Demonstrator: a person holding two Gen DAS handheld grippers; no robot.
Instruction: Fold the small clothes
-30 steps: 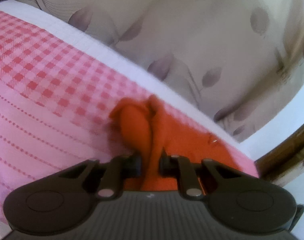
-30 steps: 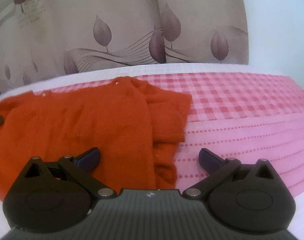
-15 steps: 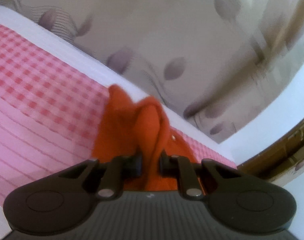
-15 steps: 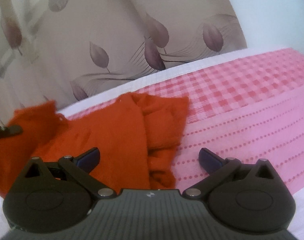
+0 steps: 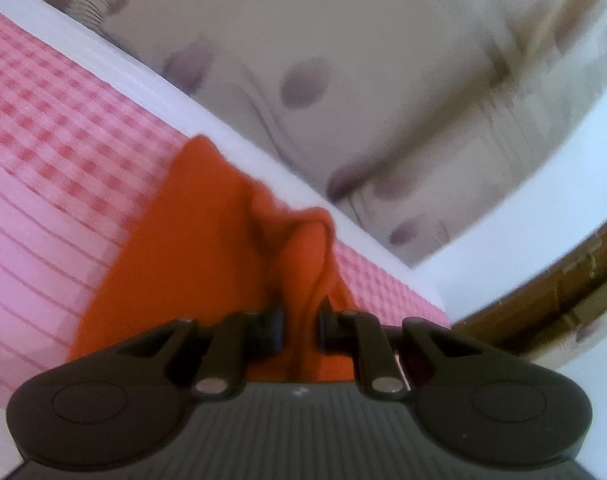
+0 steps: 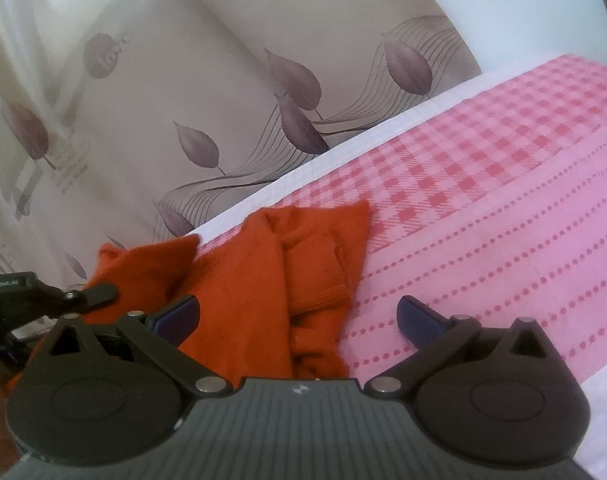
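Observation:
A small orange knit garment (image 6: 271, 264) lies on the pink checked bed cover (image 6: 483, 200), partly bunched. My left gripper (image 5: 301, 320) is shut on a fold of the orange garment (image 5: 207, 248) and holds that part lifted off the cover. In the right wrist view the left gripper (image 6: 91, 294) shows at the far left with the raised orange flap (image 6: 143, 268) in it. My right gripper (image 6: 299, 316) is open and empty, hovering over the near part of the garment, its fingers (image 6: 419, 316) spread wide.
A beige curtain with leaf print (image 6: 263, 100) hangs behind the bed. The cover's white border (image 6: 343, 136) runs along the far edge. A wooden frame (image 5: 563, 292) and white wall stand at the right of the left wrist view.
My left gripper has lifted its fold of the garment up and across toward the right. The right gripper has tilted and stayed open.

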